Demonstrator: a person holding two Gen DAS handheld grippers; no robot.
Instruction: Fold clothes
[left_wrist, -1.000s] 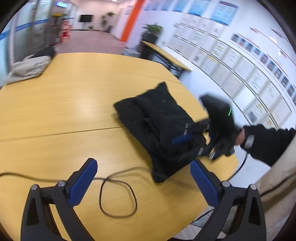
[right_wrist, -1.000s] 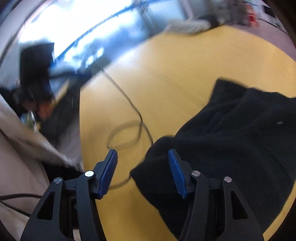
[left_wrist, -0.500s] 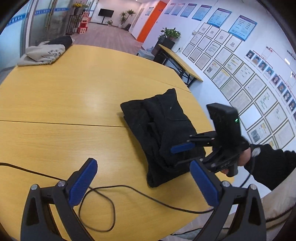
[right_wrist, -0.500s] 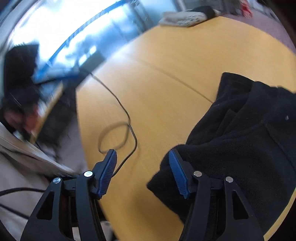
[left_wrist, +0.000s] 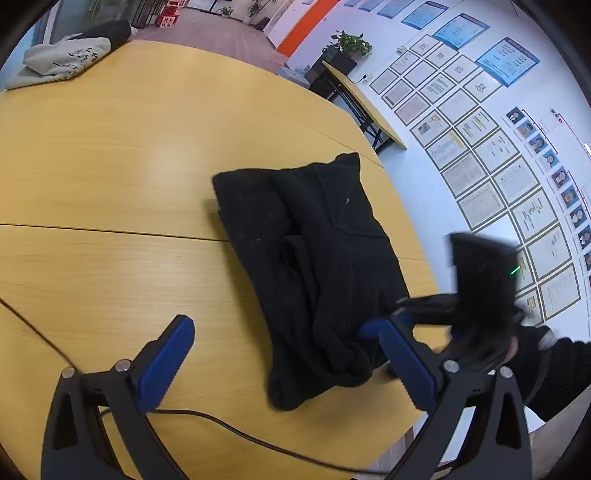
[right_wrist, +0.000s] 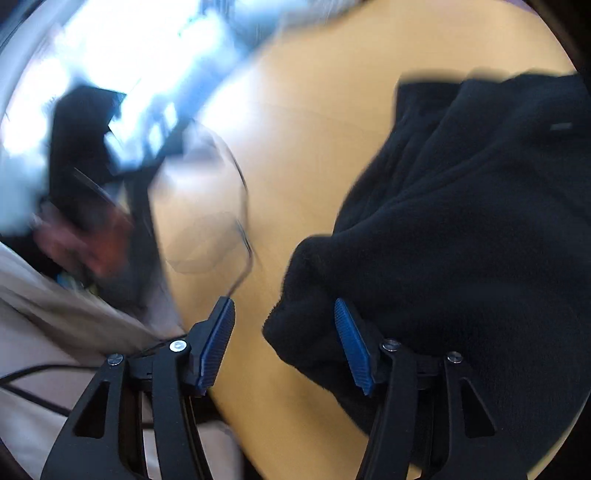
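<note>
Left wrist view: left gripper jaws apart, empty; folded black garment on wooden table ahead, nearer the right jaw; right gripper blurred, partly hidden; right wrist view heavily smeared: jaws apart, garment hem between them; cable cut off.

The right gripper now sits lower, at the near corner of the black garment, whose near edge lies between its spread fingers. The garment's bundle looks flatter and squarer than a second ago.
</note>
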